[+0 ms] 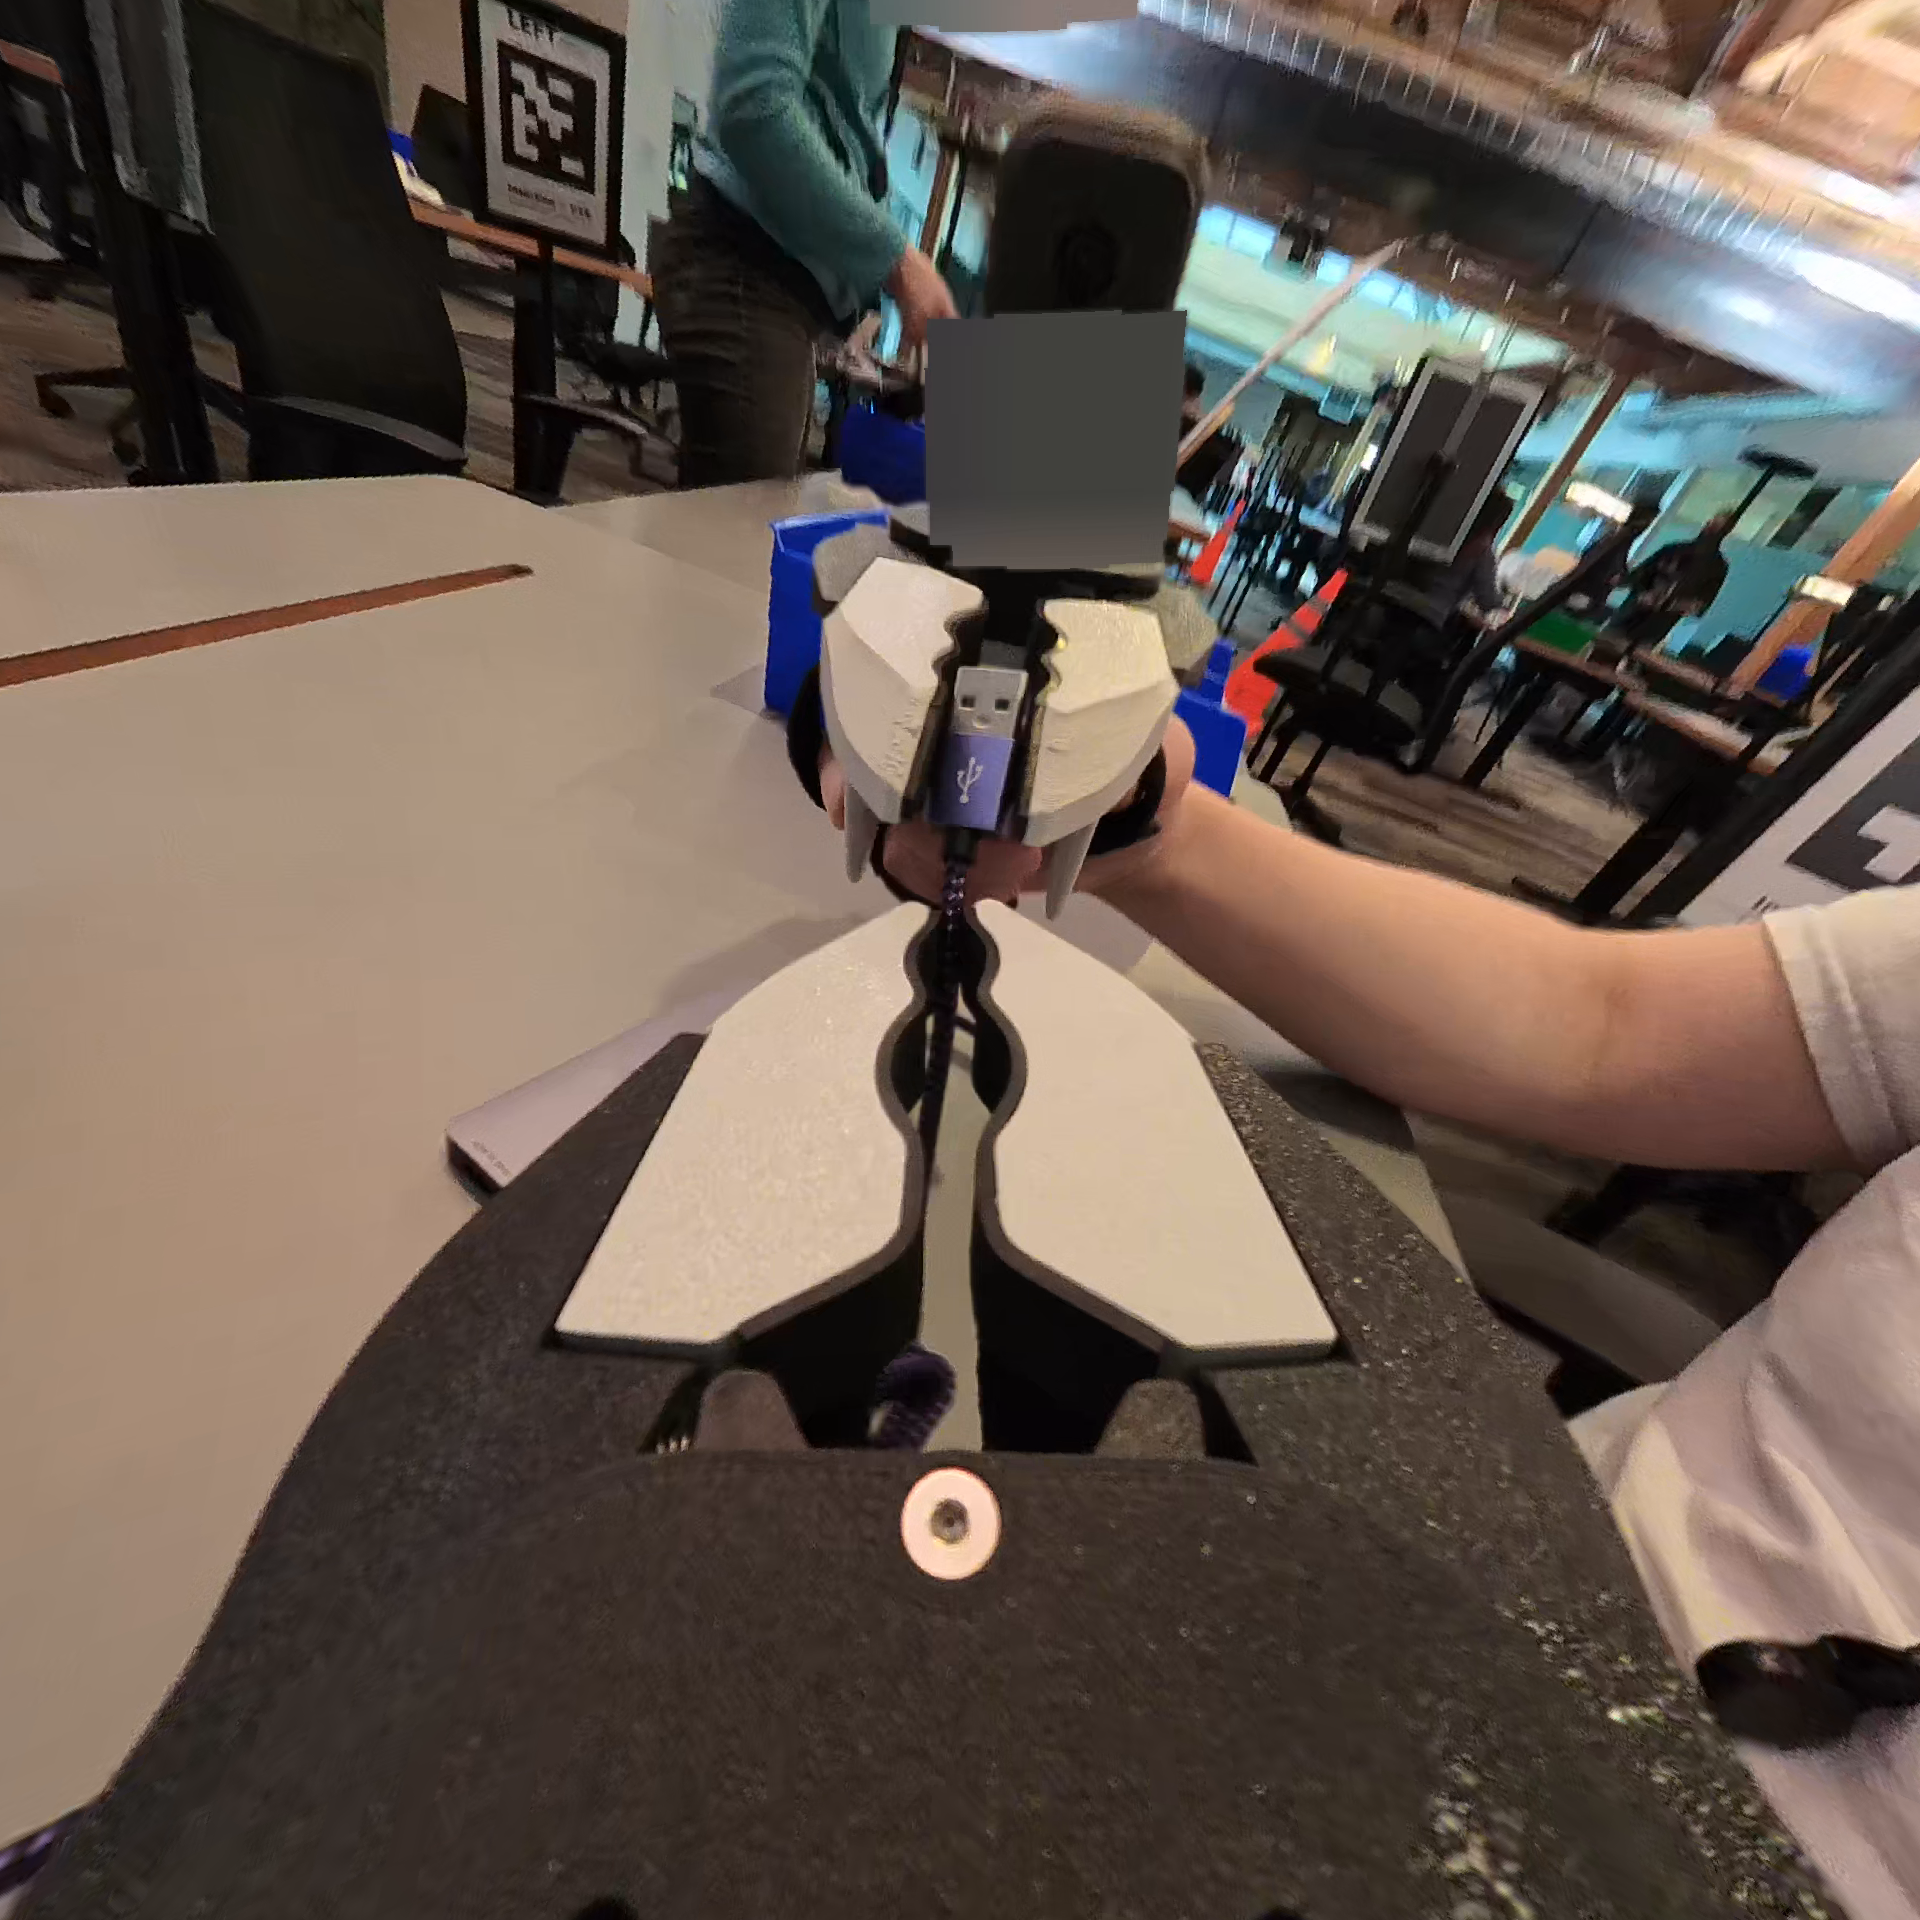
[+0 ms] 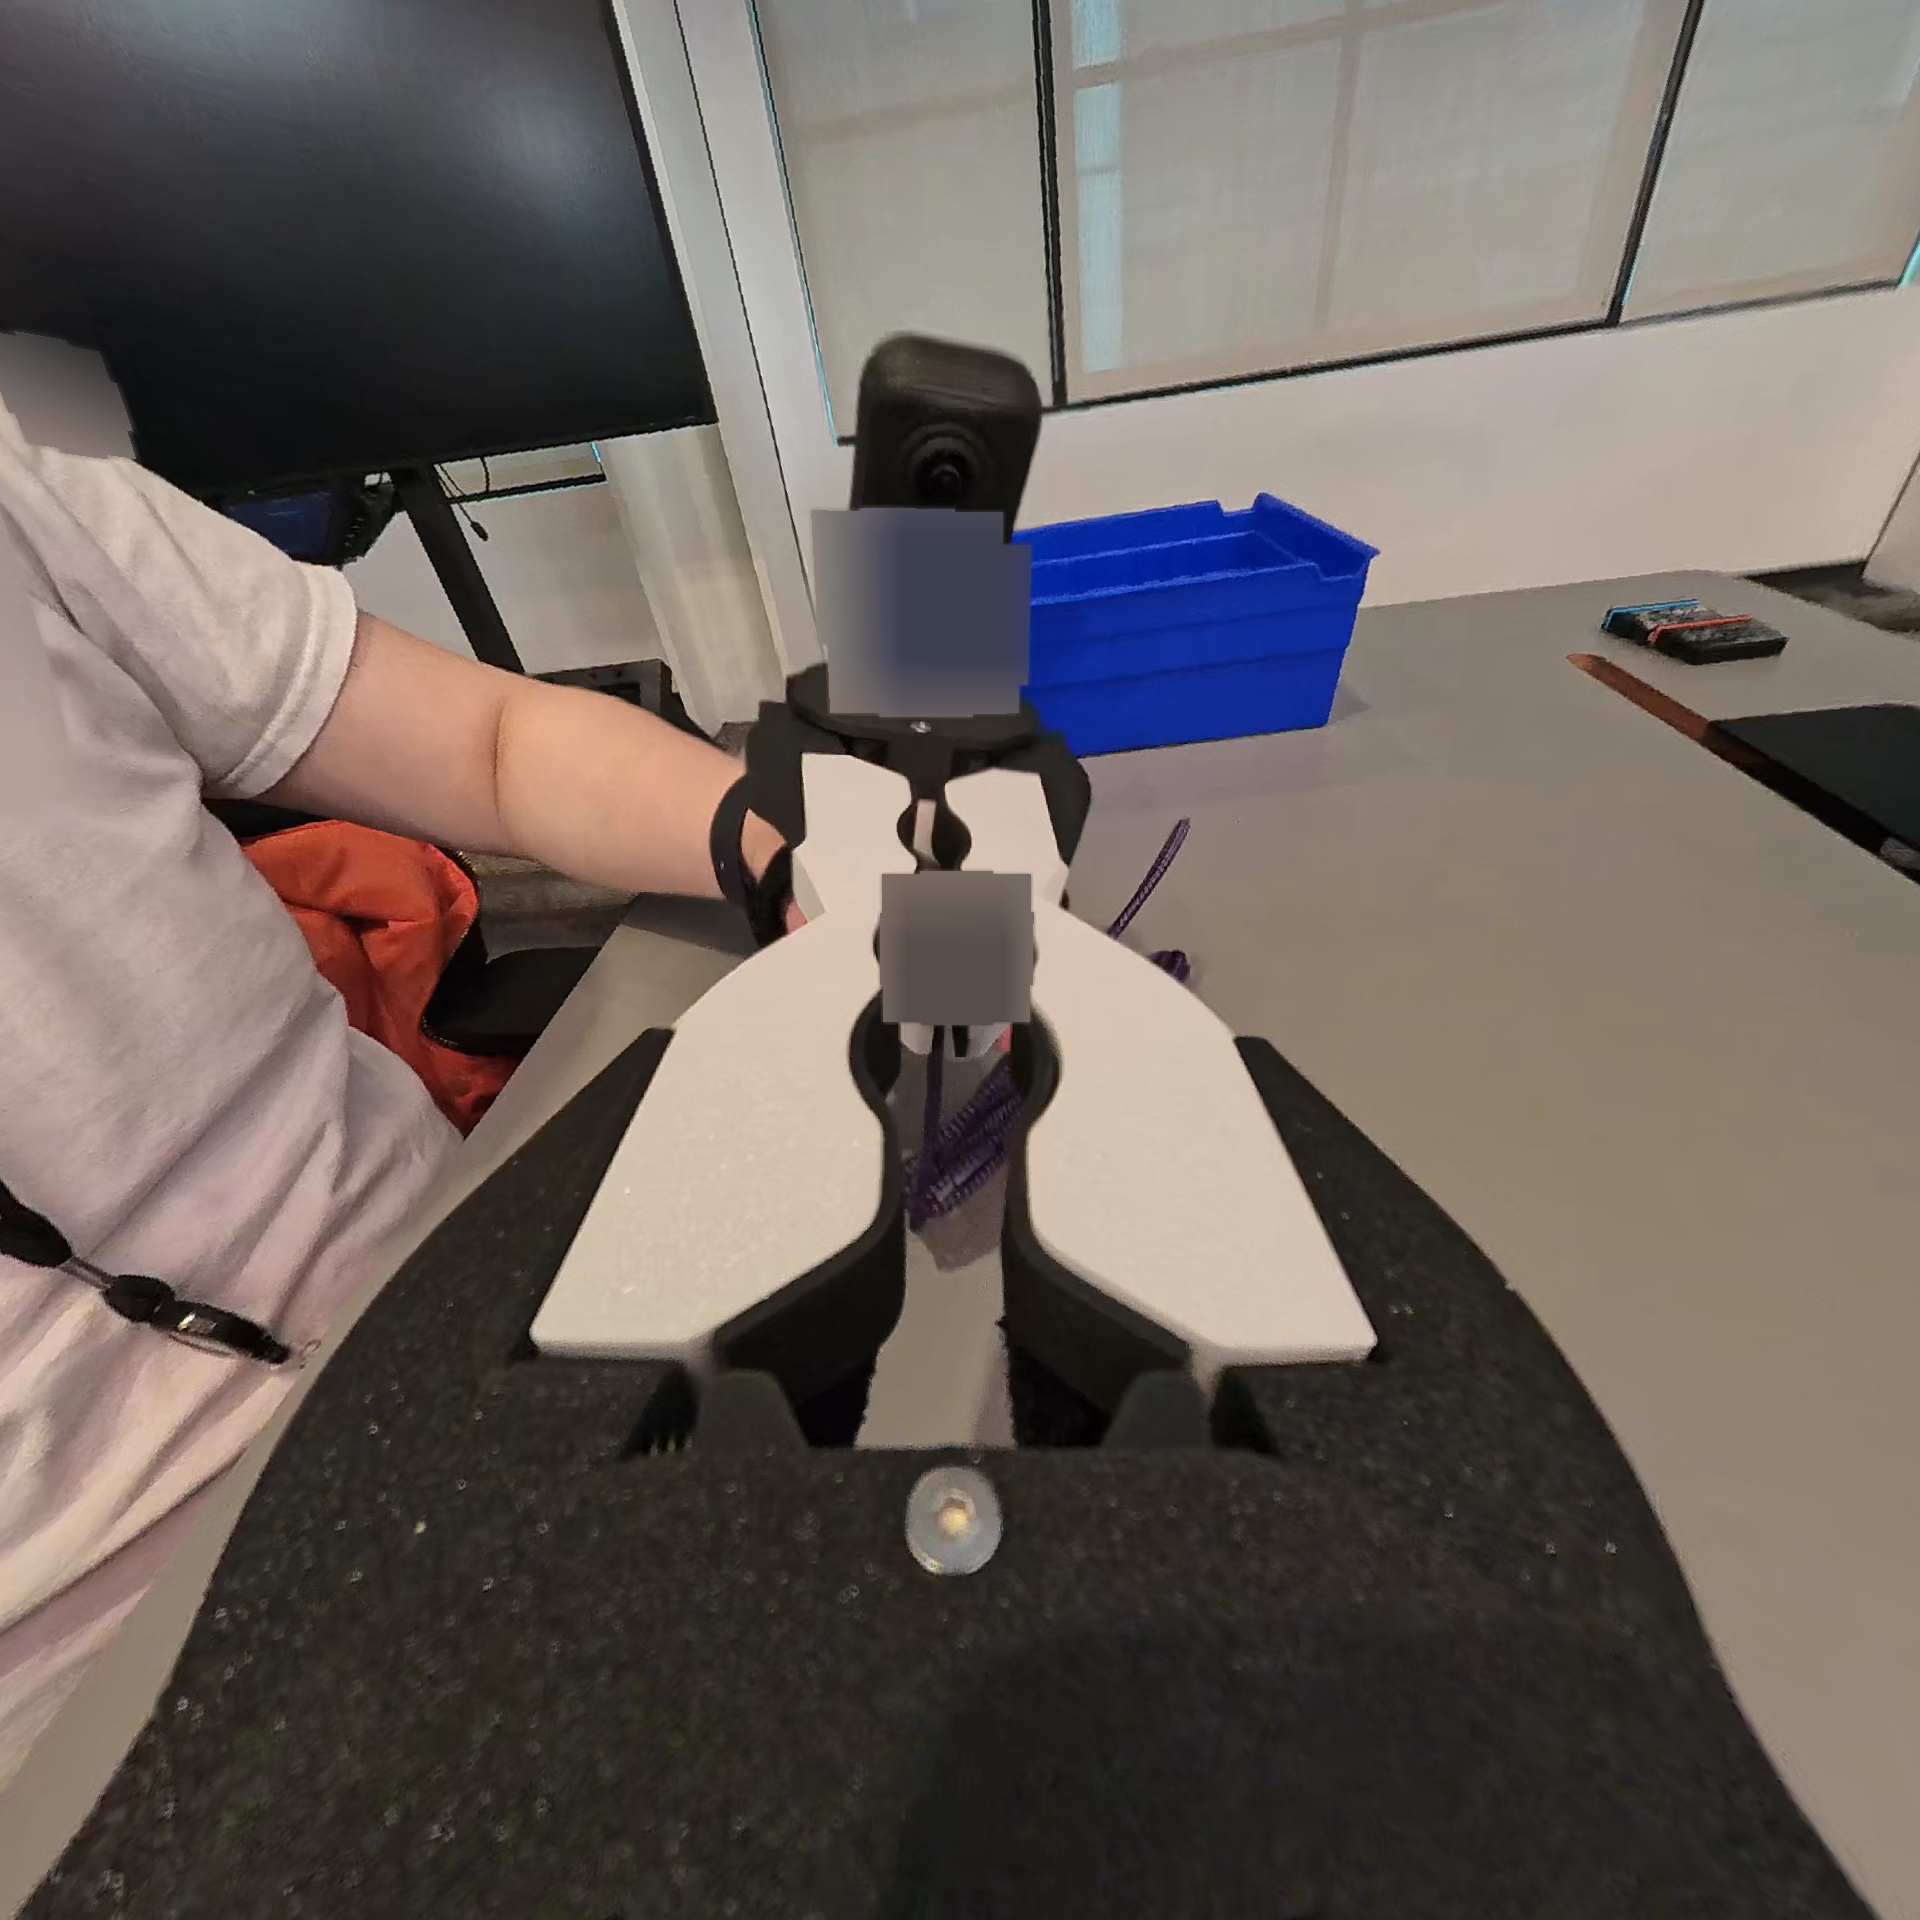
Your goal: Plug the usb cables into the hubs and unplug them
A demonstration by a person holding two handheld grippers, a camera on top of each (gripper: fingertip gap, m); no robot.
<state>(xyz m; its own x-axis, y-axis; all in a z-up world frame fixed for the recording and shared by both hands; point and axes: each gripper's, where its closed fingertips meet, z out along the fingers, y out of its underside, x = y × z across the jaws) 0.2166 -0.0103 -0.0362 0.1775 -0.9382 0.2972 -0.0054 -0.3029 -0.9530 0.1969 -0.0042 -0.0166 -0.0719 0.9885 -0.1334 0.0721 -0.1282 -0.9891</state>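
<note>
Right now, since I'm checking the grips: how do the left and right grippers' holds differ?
The right gripper is shut on the purple USB plug; the left gripper is shut on the braided cable just behind it. The right gripper pinches a rigid housing, with the metal end exposed; the left gripper holds thin cord that runs on through its wavy gap. Both face each other, tip to tip.

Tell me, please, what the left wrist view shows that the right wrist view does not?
Only the left wrist view shows the USB plug, purple with a metal tip, pinched in the right tongs, and a standing person behind. Only the right wrist view shows a dark screen and the cable's coiled part on the table. Both show the purple cable and a blue bin.
</note>
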